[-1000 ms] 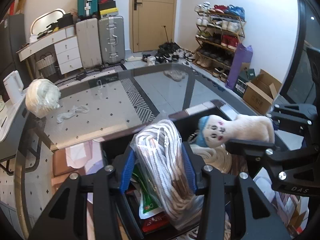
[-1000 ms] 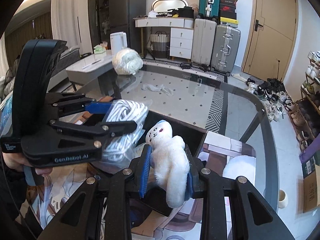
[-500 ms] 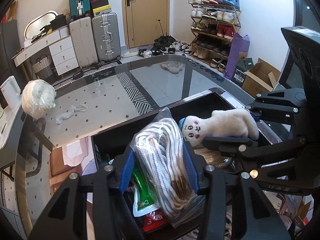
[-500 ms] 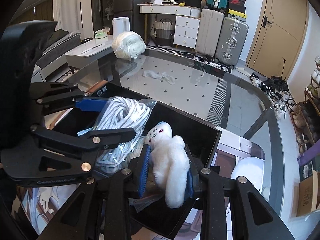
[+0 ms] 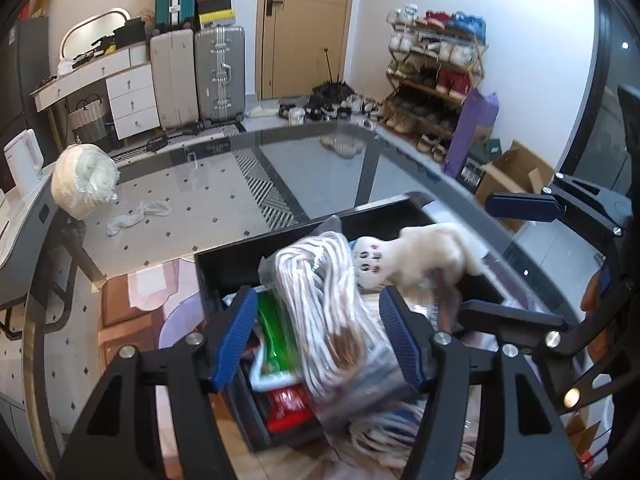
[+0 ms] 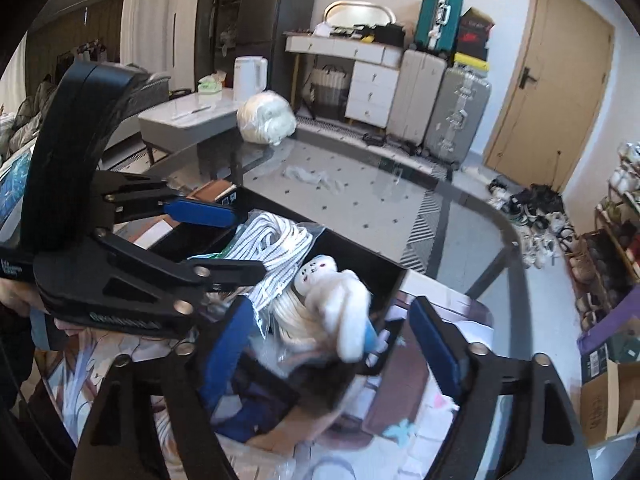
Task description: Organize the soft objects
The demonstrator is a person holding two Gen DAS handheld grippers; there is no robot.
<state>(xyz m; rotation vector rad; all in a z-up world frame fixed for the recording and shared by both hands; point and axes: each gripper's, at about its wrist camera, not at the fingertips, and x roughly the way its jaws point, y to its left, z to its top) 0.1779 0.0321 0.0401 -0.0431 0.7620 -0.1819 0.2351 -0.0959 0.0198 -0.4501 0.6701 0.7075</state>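
Two tongs work over one black bin on the glass worktop. From the left wrist view, the left tongs are opening; their blue pads stand clear on both sides of the bagged rope, which lies tilted in the bin, blurred, with no pad pressing it. Beside it to the left sit a green packet and a red packet. Just right of the rope, touching it, lies the plush, face toward the camera. Further right the right tongs show side-on, jaws wide apart. Far left on the worktop rest a white roll and a small rag.

From the right wrist view, the right tongs are opening, the blue pads far from each other; the plush sits between them without contact, blurred, its head up and away from the camera, resting on the bin's contents. The rope lies just behind and left of it in the bin. The left tongs reach in from the left, jaws parted above the rope. Beyond, the roll stands at the worktop's far edge, with the rag near it.
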